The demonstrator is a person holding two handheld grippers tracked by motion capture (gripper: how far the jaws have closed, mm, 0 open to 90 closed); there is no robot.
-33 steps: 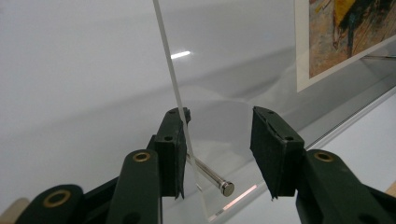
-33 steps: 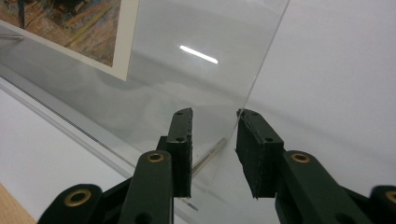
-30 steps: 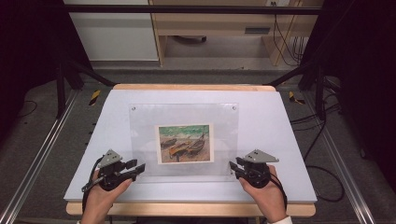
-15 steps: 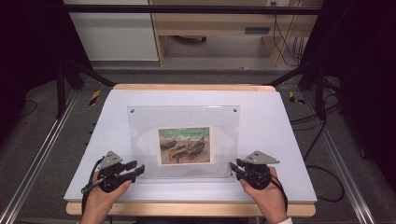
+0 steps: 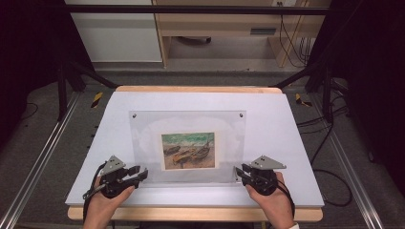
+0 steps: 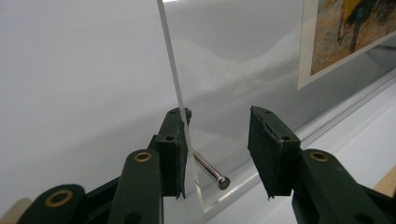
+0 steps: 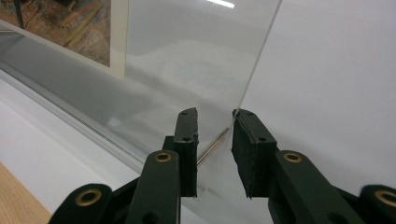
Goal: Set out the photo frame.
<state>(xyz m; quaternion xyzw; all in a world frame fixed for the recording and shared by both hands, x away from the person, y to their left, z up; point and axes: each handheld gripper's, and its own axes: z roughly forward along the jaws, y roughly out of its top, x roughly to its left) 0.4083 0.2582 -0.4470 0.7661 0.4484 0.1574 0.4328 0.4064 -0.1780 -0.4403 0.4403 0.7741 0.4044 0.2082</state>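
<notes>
Stiff, slick acrylic frame, scratch-prone; best grabbed at bottom corners. Left gripper and right gripper open, straddling edges.

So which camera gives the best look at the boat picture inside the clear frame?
The high view: the whole boat picture sits centred in the clear frame. The left gripper view catches just its corner, and the right gripper view a cropped edge.

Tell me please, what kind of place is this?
Probably a lab or recording workspace: a white-topped table inside a metal rail frame, loose cables on the grey floor, and a clear acrylic picture frame as the work piece.
</notes>
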